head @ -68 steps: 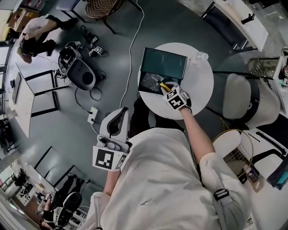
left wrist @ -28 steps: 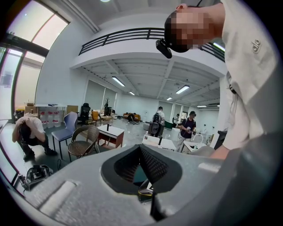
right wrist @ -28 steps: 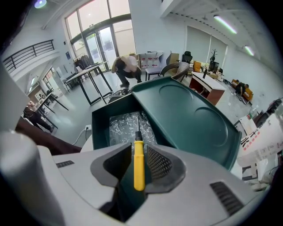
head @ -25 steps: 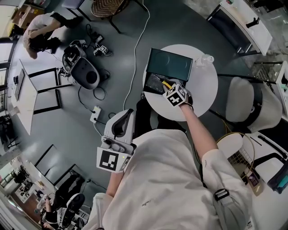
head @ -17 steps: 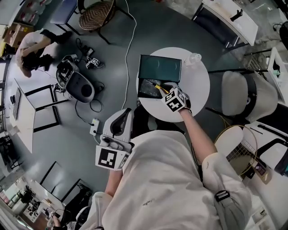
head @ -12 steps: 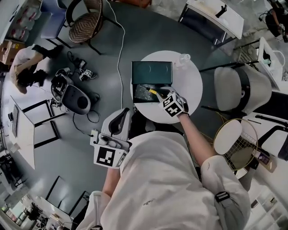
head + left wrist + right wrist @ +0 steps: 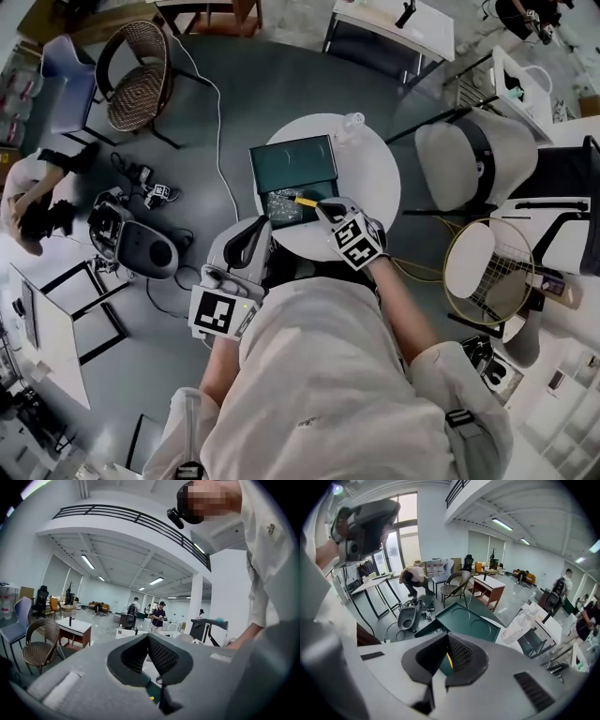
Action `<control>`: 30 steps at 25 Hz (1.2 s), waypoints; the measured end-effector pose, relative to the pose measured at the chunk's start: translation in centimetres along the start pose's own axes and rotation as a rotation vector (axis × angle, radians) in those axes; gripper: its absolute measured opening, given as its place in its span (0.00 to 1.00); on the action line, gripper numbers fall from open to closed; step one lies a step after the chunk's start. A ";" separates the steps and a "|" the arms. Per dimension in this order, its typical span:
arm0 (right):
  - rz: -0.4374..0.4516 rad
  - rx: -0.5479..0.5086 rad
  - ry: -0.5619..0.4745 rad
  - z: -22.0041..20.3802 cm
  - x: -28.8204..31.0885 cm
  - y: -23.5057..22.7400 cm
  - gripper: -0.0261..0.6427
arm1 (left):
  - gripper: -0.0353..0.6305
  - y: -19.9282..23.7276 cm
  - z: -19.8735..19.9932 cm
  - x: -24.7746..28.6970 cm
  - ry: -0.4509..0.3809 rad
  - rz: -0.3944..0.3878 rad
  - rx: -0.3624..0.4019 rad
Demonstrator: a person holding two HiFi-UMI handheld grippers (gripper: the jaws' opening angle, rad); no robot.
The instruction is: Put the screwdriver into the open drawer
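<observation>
Head view: right arm reaches forward from the shoulder, forearm bare. The right claw [image 7: 324, 209] is tilted steeply down over the near edge of the round white counter [image 7: 380, 173], its marker cube facing up.

Right gripper view: we read the right claw's [image 7: 448, 654] jaws as together with nothing clamped. Only a thin yellow sliver shows through the slit between them, and it belongs to what lies below.

Screwdriver [image 7: 305, 201]: we see its yellow handle lying in the open drawer [image 7: 278, 208], toward the right side, close under the front of the green cabinet [image 7: 292, 161]. It is just ahead of the right claw's tips and apart from them. The drawer also holds crinkled clear material.

Left arm is bent, elbow close to the body. The left claw [image 7: 254, 234] is held off the counter at its near-left edge, pointing roughly level toward the cabinet.

Left gripper view: left claw's [image 7: 149, 654] jaws are together and empty.

A clear bottle [image 7: 350, 122] stands on the counter behind the cabinet.
</observation>
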State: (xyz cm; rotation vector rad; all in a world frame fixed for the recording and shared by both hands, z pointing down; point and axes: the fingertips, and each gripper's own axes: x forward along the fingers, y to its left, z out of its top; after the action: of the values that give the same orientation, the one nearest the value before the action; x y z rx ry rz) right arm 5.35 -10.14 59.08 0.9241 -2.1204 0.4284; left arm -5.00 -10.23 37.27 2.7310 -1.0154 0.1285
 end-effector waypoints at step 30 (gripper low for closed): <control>-0.166 0.297 -0.885 16.2 -22.6 0.5 0.05 | 0.07 1.5 0.6 -0.7 0.034 -0.169 0.083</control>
State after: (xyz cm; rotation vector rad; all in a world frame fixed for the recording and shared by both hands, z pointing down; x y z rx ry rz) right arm 6.56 -8.17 31.38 1.6759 -2.7641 0.2709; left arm -6.50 -11.08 36.87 2.8641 -0.7833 0.1917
